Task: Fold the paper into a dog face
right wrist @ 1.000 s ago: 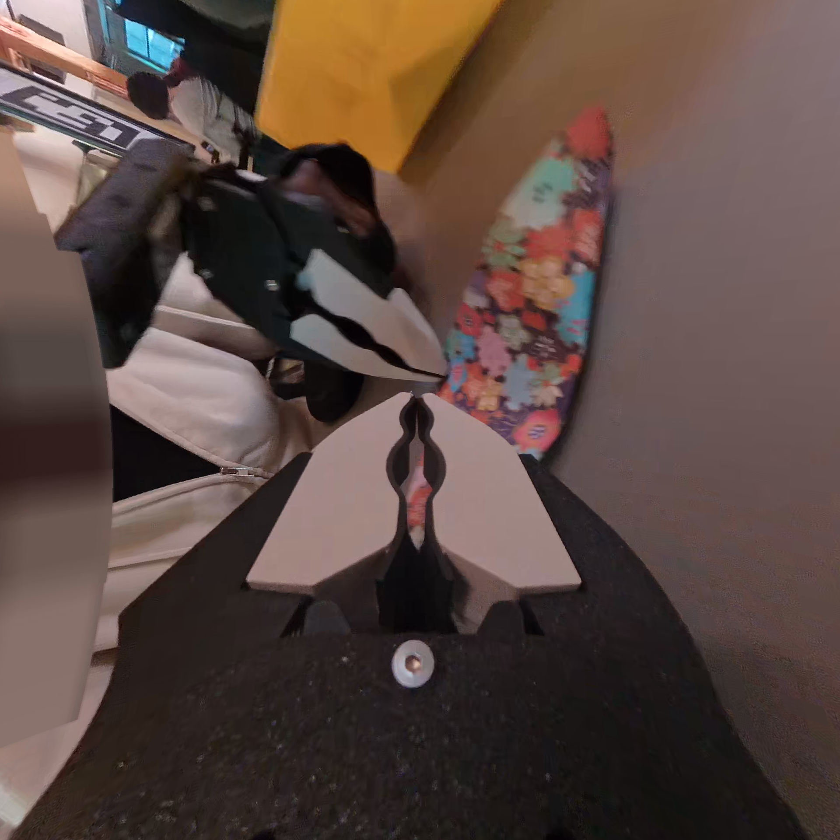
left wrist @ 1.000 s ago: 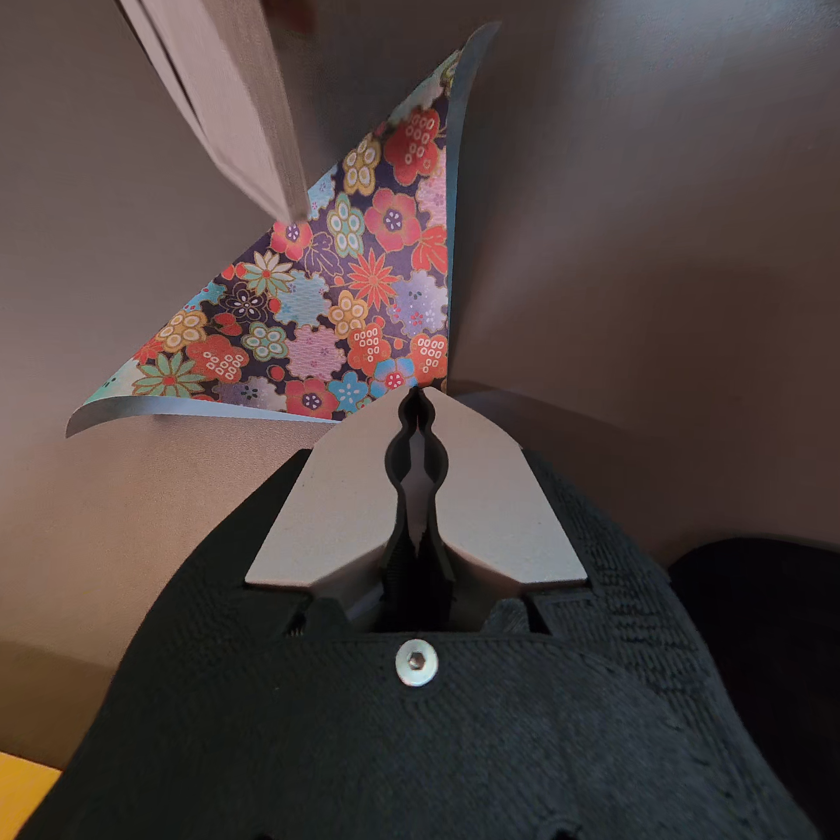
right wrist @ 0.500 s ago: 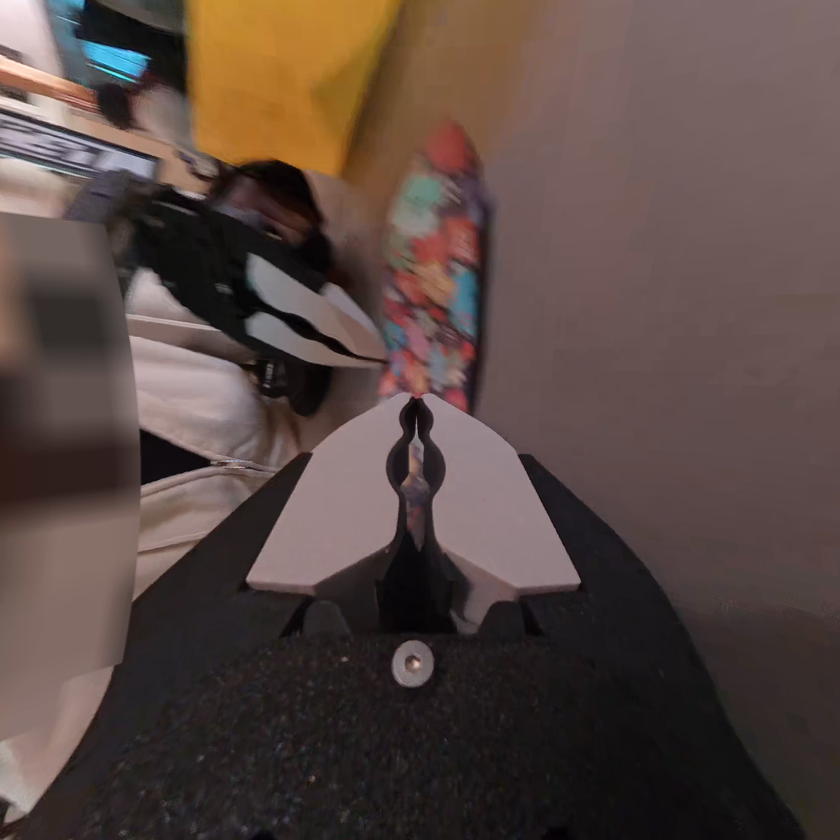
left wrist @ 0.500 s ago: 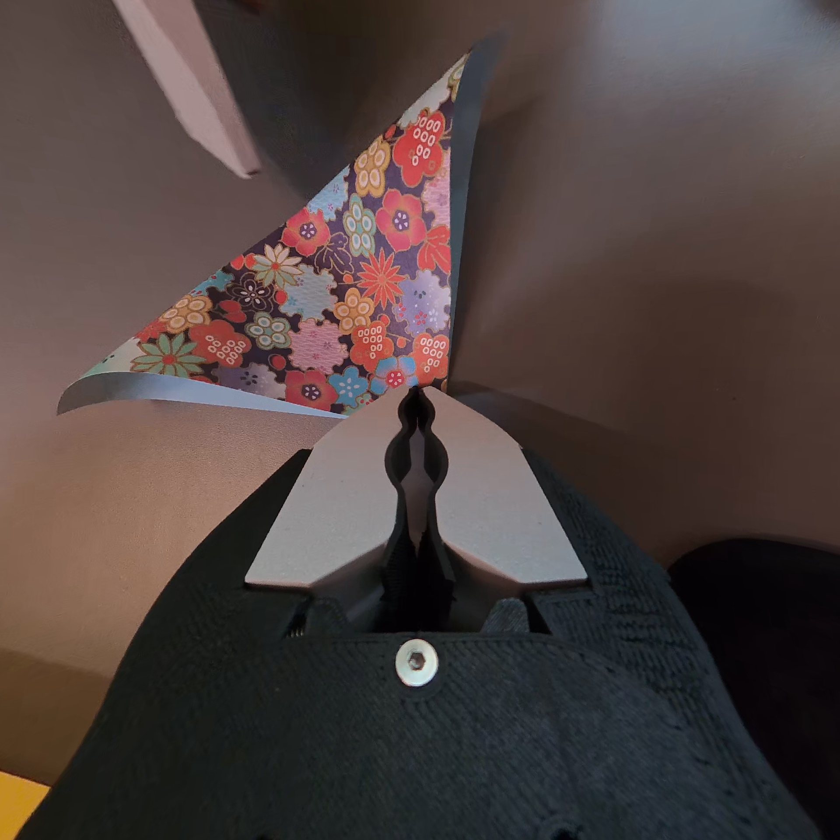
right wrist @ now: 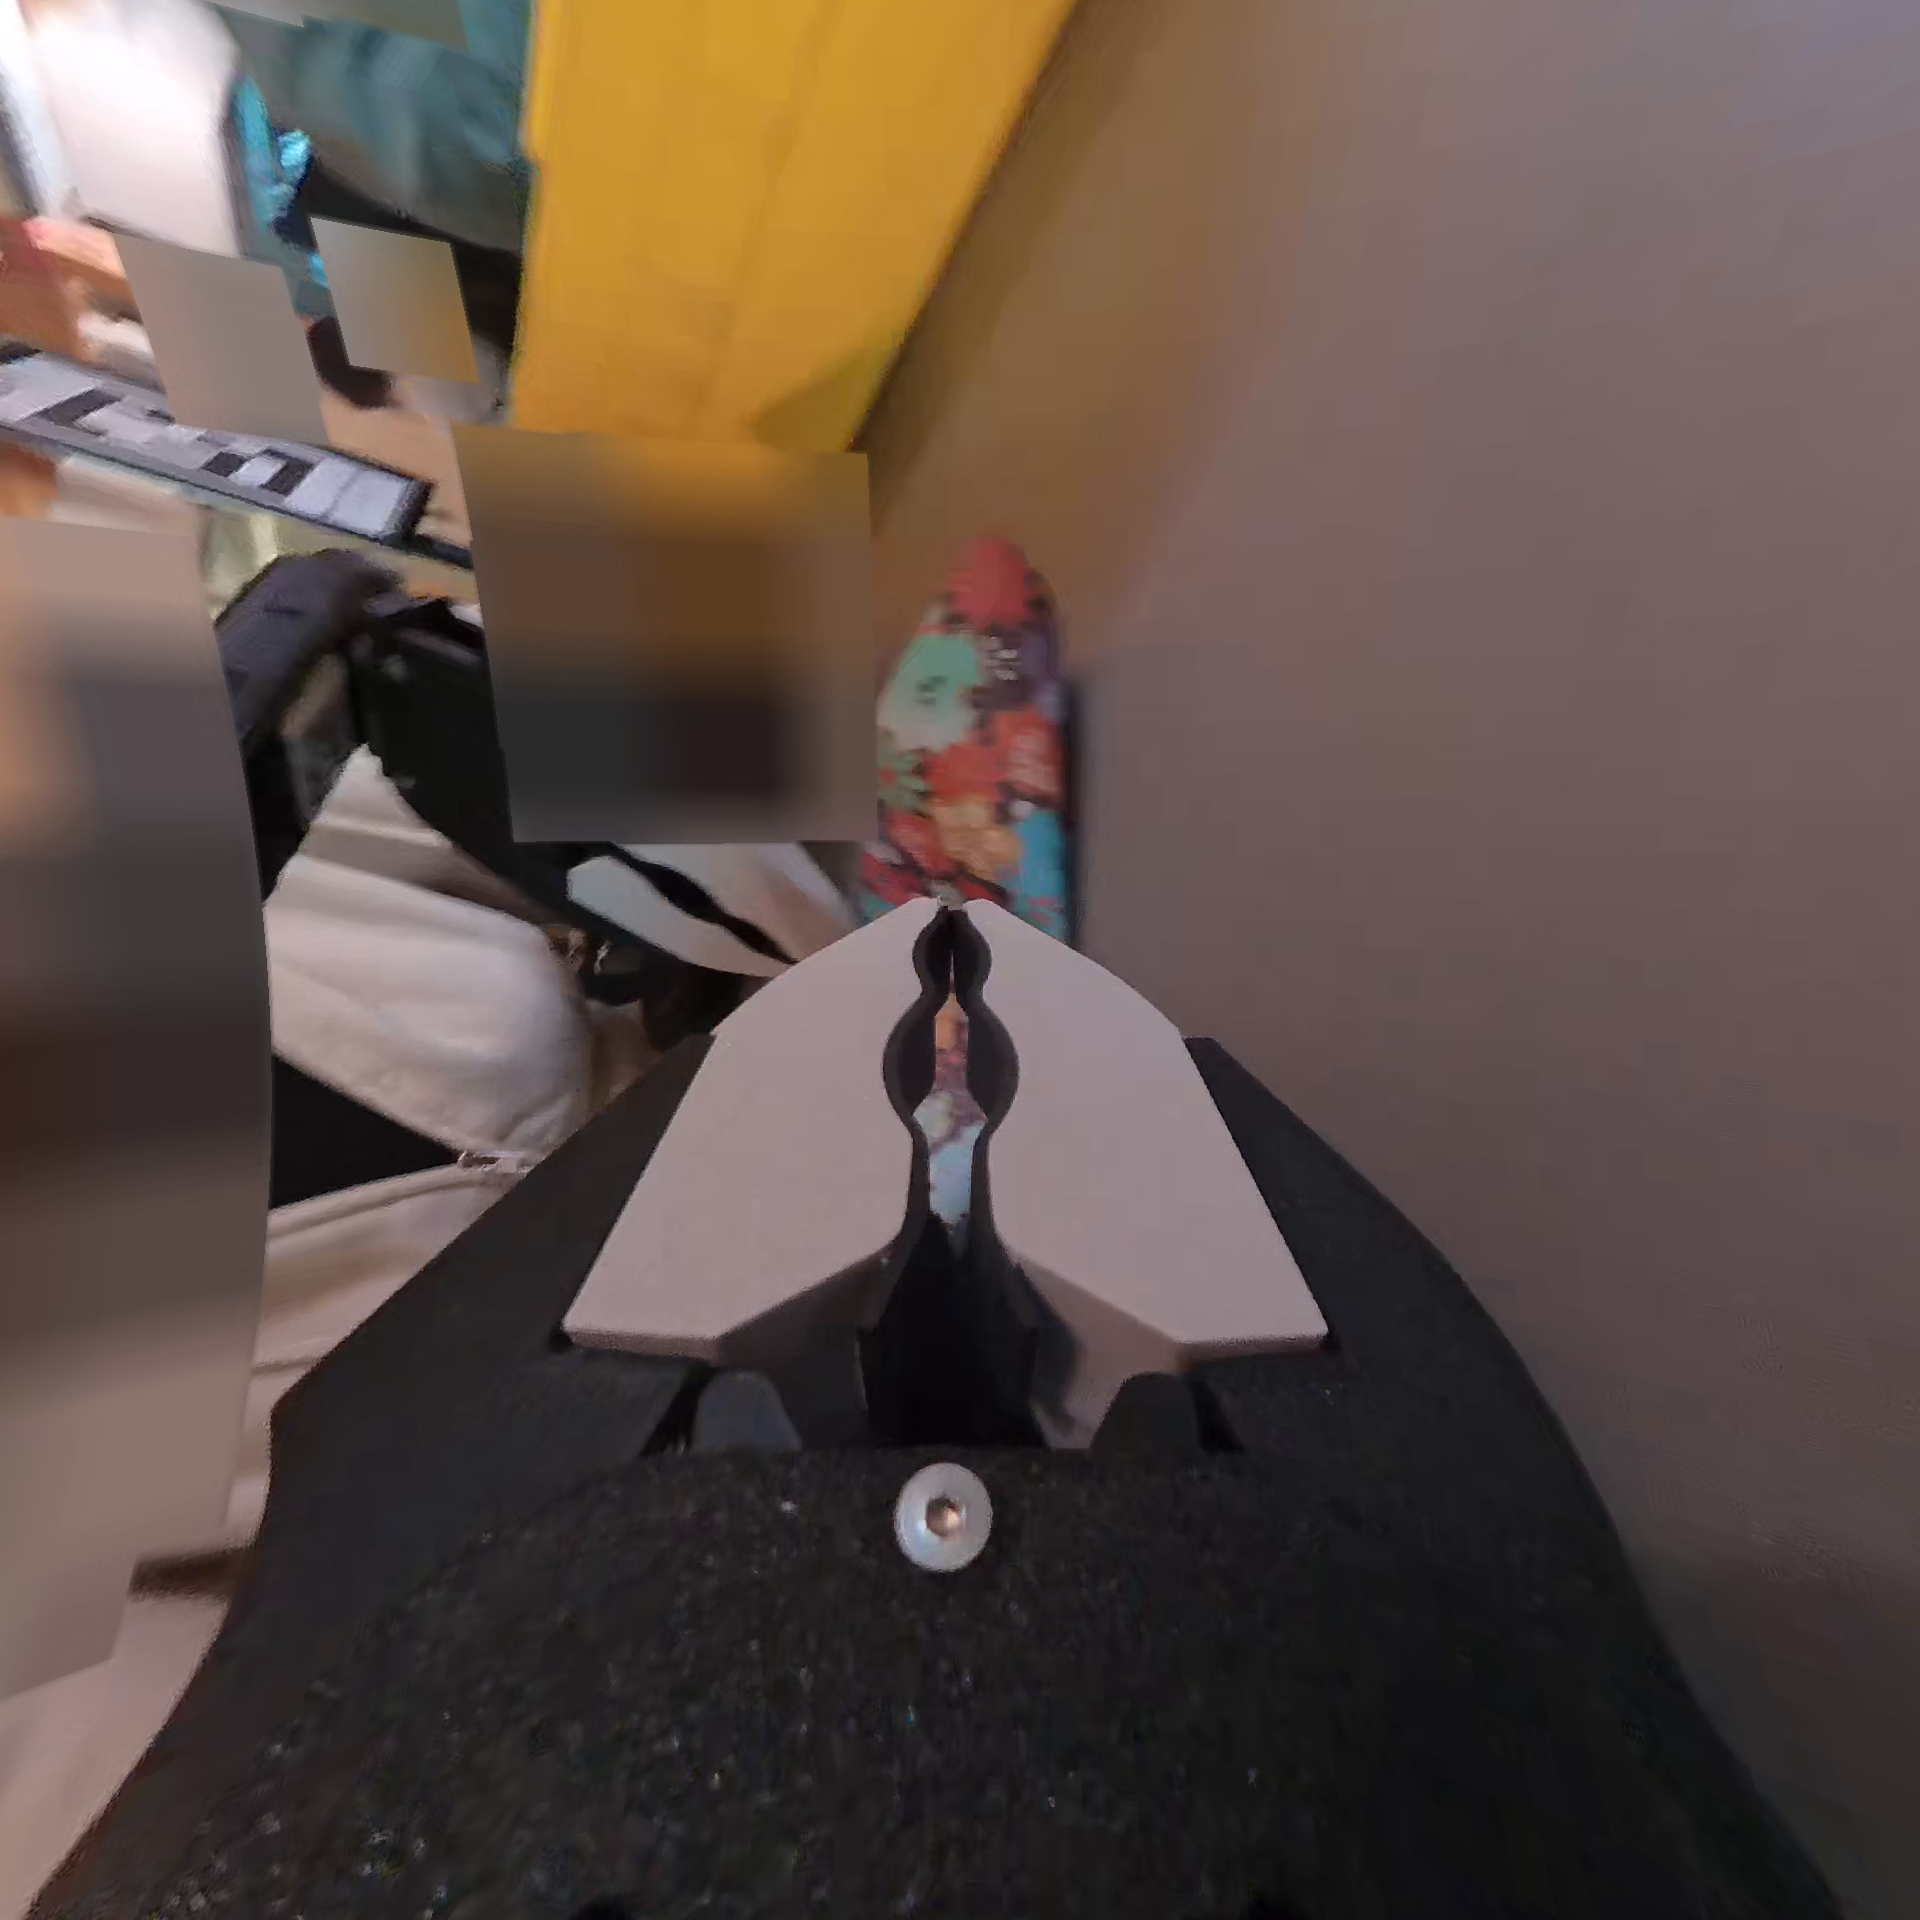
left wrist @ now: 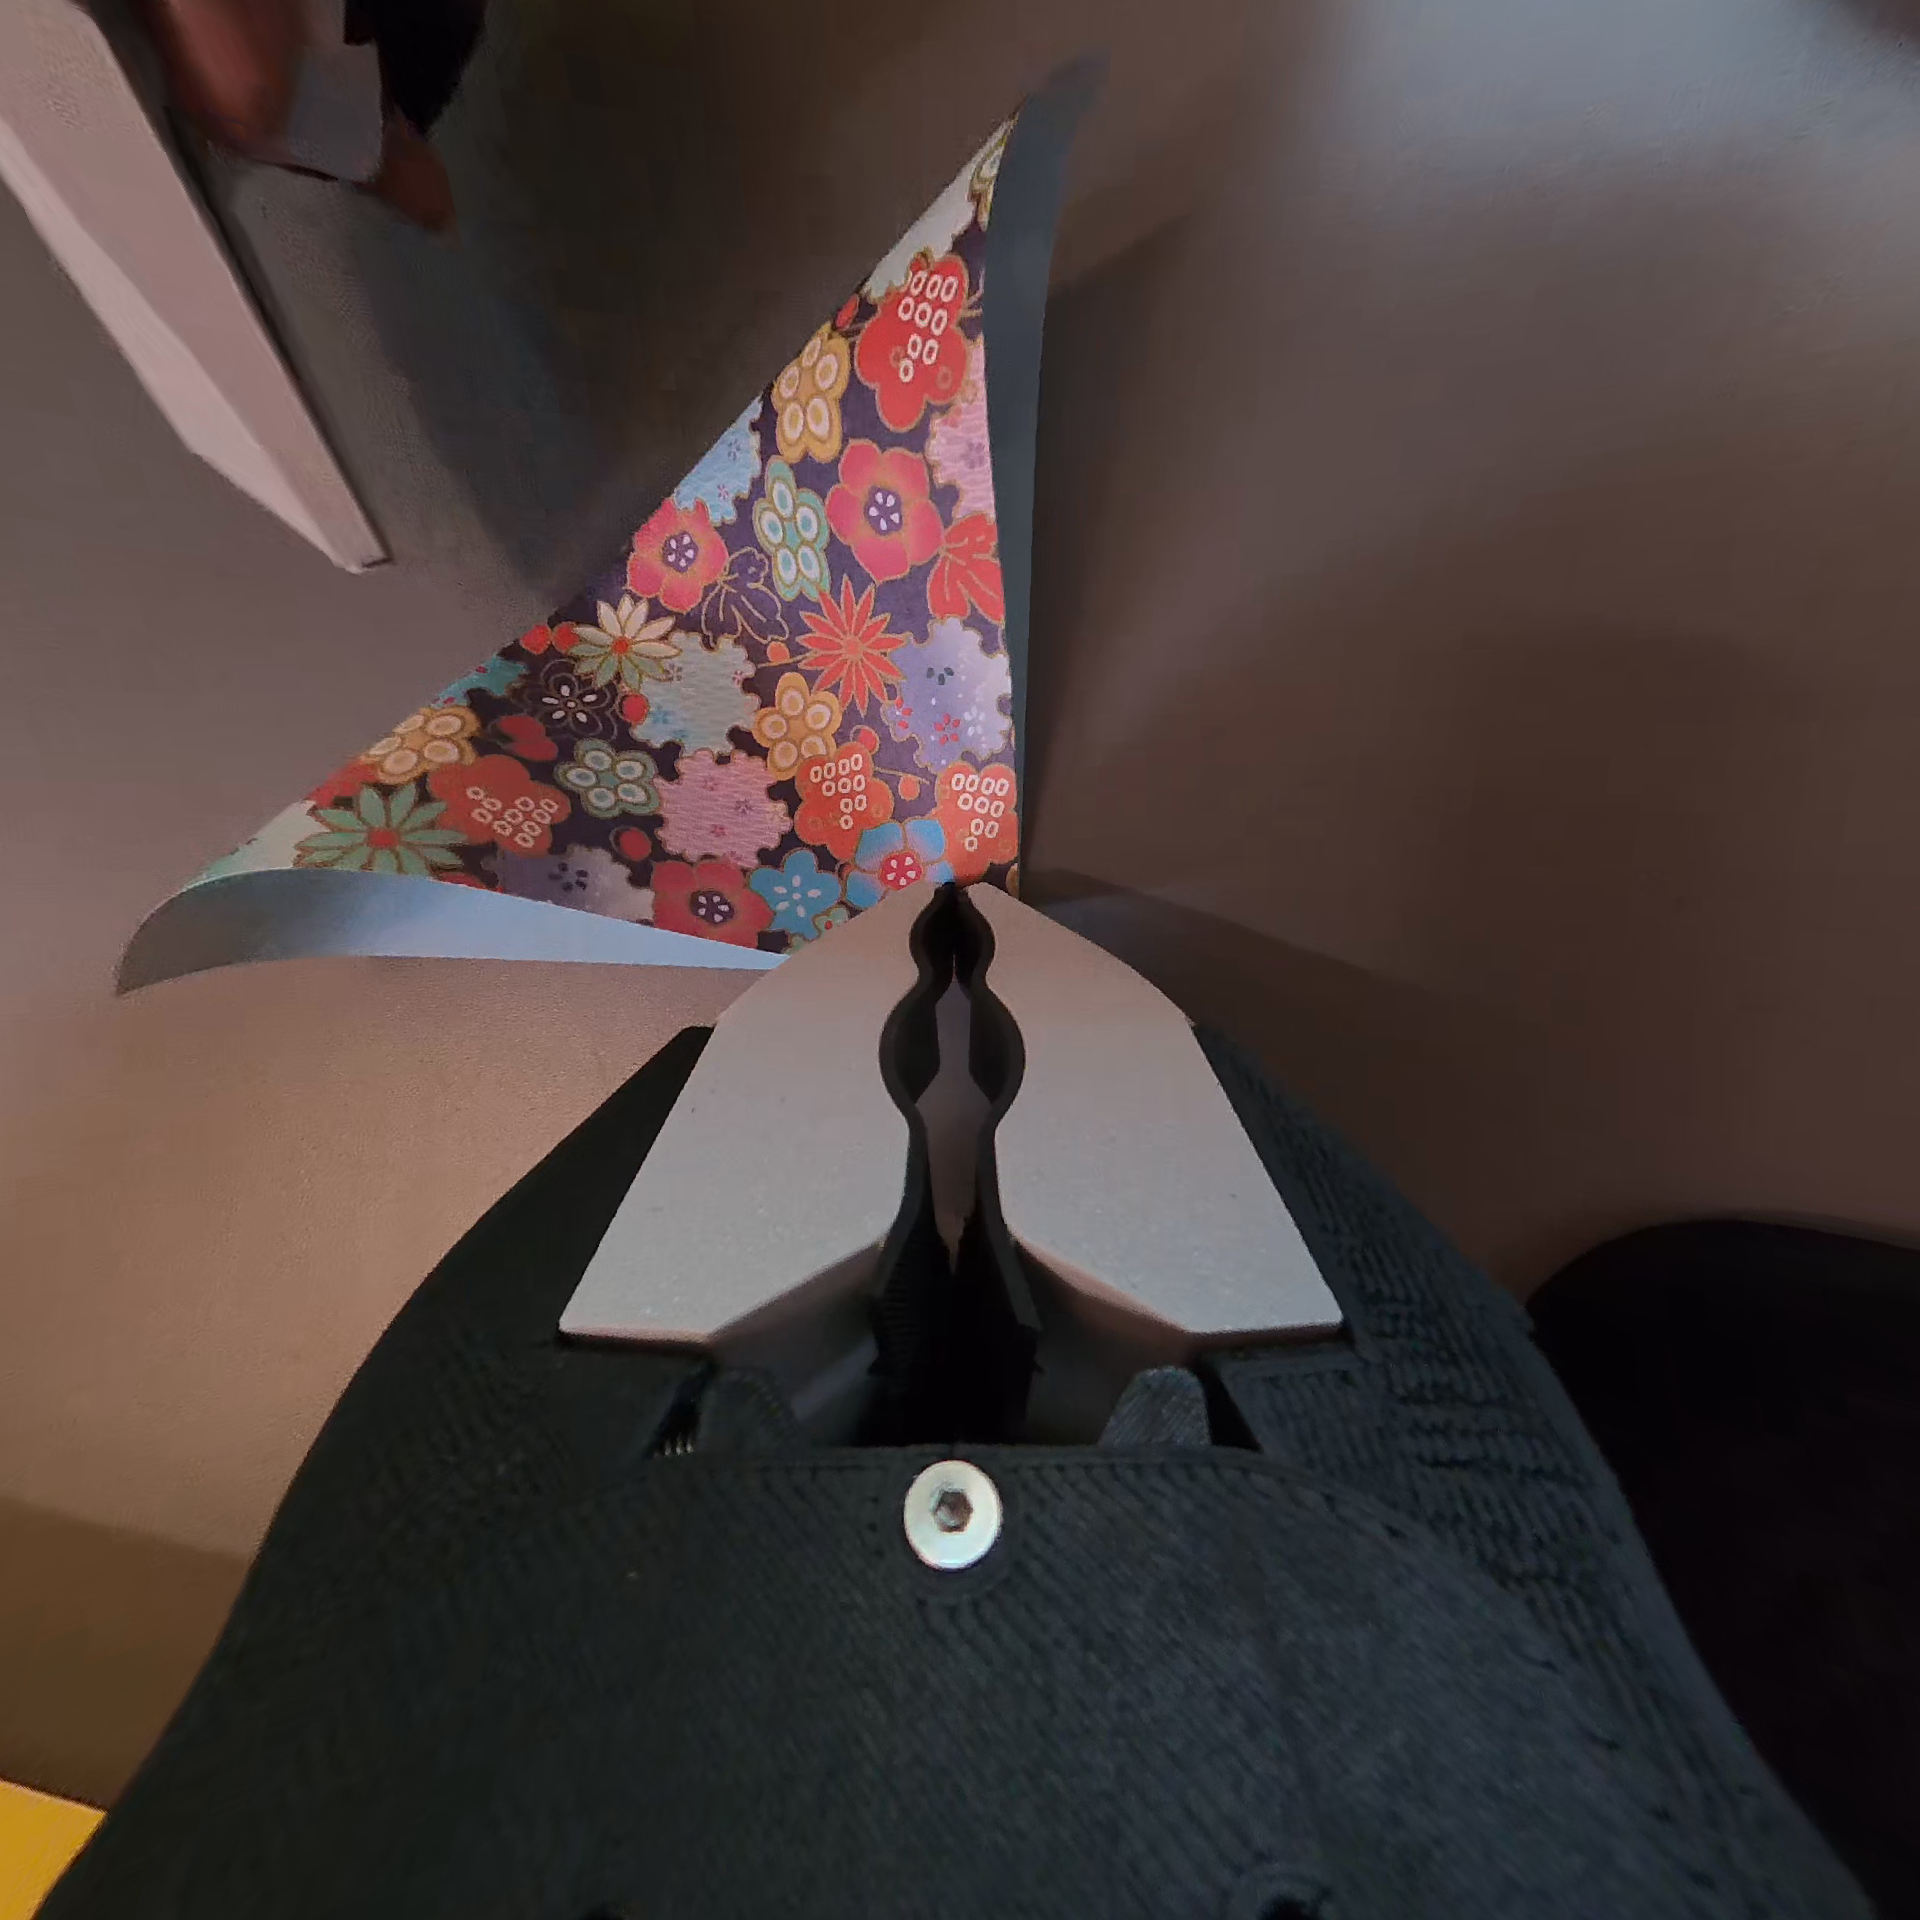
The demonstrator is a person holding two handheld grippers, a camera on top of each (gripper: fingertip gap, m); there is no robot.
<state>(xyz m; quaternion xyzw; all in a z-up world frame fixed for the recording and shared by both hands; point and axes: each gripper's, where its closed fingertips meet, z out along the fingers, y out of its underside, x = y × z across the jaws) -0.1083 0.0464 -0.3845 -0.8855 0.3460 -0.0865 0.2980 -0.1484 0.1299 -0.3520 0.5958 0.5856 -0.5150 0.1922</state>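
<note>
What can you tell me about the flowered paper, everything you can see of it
The flowered paper is thin origami-type sheet, folded to a triangle. Its printed side shows red, pink, blue and gold blossoms on dark purple; the plain pale underside shows along two curling edges. It lies on the brown table, one corner lifted. The left gripper, jaws shut, has its tips at the paper's near corner, whether pinching or pressing is unclear. In the blurred right wrist view it appears edge-on.
</note>
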